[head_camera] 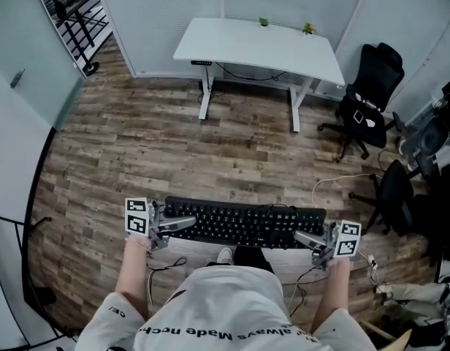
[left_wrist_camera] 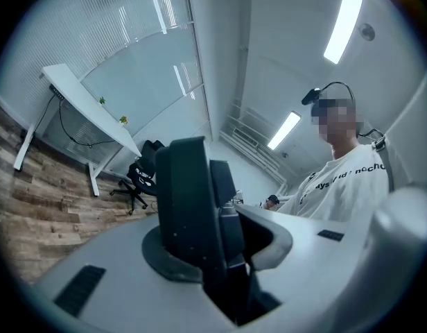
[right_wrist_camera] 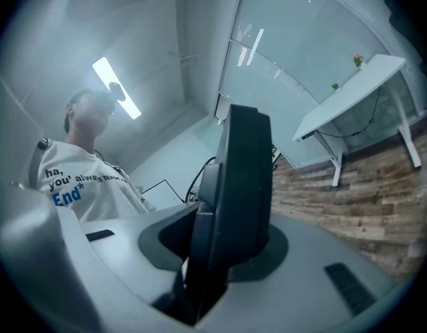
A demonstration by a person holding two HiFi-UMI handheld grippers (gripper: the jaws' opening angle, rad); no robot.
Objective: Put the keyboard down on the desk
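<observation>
Black plastic keyboard (head_camera: pixel 243 224), long and full-width, is held level in the air above the wood-plank floor (head_camera: pixel 152 145), close to the person's body. It is gripped at its two short ends: the left gripper (head_camera: pixel 182 226) is clamped on the left end and the right gripper (head_camera: pixel 305 238) on the right end. In both gripper views the jaws are seen pressed against the dark edge of the board, neither one released. The white rectangular surface (head_camera: pixel 258 46) on white legs stands well apart, across the floor. The carrying step is judged to be in hand, and nothing is yet set down. Next, the gap to the surface has to be closed, the keyboard kept level and lowered flat onto the bare top, and only then the jaws opened.
</observation>
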